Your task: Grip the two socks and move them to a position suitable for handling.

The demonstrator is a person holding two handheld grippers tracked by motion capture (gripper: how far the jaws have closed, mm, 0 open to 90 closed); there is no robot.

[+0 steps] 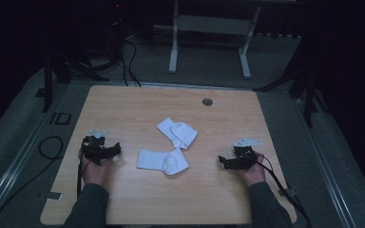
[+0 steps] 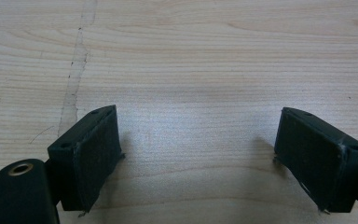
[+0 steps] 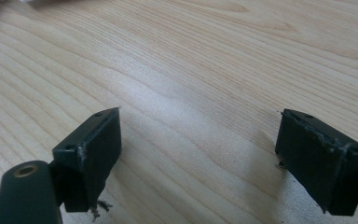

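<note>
Both sets of jaws stood wide apart with nothing between them, only bare wood grain showing past the pads in each gripper view. The left gripper [image 1: 116, 149] rested low on the desk [image 1: 123, 102], pointing inward toward the middle; the right gripper [image 1: 222, 162] mirrored it from the other side. Judged a ready stance: each hand parked clear, jaws spread for a first pinch. Between them lay two white socks. The near sock [image 1: 162, 161] lay flat across the centre, rolled toe toward the right; the far sock [image 1: 177, 132] lay just behind it at an angle, the two close at one corner, touching or not I could not tell. Both sat loose and unpaired, likely laid out for folding or matching. Each gripper was well apart from the socks, with open desk to cross. A small round grommet [image 1: 207, 101] sat near the far edge. Socks lay well in from every edge, so room to drag or lift looked ample.
</note>
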